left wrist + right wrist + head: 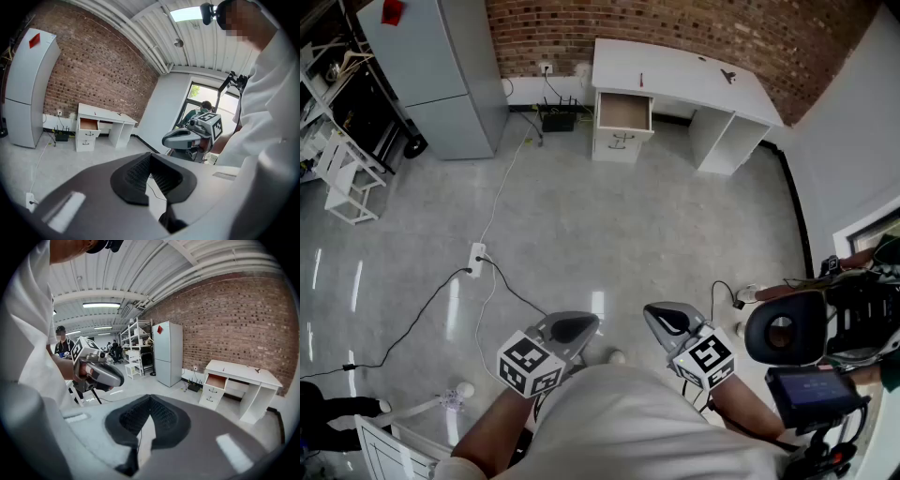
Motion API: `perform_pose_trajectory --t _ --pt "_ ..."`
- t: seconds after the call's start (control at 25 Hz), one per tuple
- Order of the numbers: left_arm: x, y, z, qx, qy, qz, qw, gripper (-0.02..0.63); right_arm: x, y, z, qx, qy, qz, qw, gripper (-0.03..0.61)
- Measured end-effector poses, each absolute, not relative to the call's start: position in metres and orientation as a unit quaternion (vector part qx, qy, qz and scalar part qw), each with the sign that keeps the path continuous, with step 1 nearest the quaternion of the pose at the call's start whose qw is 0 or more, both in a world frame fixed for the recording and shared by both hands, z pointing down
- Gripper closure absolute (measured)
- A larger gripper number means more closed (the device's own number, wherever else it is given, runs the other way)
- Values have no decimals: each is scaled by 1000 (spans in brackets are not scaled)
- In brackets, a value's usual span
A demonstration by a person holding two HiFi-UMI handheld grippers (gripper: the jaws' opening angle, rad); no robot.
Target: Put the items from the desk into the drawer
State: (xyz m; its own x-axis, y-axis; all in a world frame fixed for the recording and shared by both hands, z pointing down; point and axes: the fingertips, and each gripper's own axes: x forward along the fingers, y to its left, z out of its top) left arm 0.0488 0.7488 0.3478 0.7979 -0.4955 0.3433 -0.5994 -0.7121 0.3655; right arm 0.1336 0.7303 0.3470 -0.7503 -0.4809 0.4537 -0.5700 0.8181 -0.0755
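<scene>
- The left gripper is held low in front of the person's body, pointing forward over the floor; in the left gripper view its jaws meet at the tips, with nothing between them, and only floor and a bit of cable show through the gap lower down.
- The right gripper is held just beside it at about the same height; in the right gripper view its jaws are likewise closed tip to tip and empty.
- Each gripper shows in the other's view, gripped in a hand; the two are near each other but apart.
- The white desk stands against the brick wall on the far side of the room, well apart from both grippers.
- Its top drawer, on the desk's left side, is pulled open; the inside looks brown, and I cannot tell whether anything lies in it.
- On the desktop lie a small red thing near the left end and a dark thing toward the right; both are too small to name.
- A tall grey cabinet stands left of the desk; a white rack stands further left.
- A power strip lies on the floor with a cable running from it toward the person.
- A camera stand stands at the person's right.
</scene>
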Motion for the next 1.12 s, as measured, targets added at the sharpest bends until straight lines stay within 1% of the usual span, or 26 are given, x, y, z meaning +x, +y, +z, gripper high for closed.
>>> perform_pose_trajectory --t 0.28,0.4,0.52,0.72,0.92,1.12 --pt "100 740 350 913 -316 128 224 606 189 716 365 279 -931 118 202 577" --pt "105 734 352 907 -330 130 227 606 198 707 372 272 -932 122 205 577" --pt "95 719 351 902 -341 126 232 606 195 696 374 268 -932 126 208 577" --pt "64 669 358 910 -331 122 219 606 169 651 392 279 -923 136 229 577" --pt "28 601 347 927 -287 118 208 606 128 587 373 331 -908 138 216 575" --pt "-29 543 336 943 -243 127 187 606 70 523 353 373 -896 124 206 560"
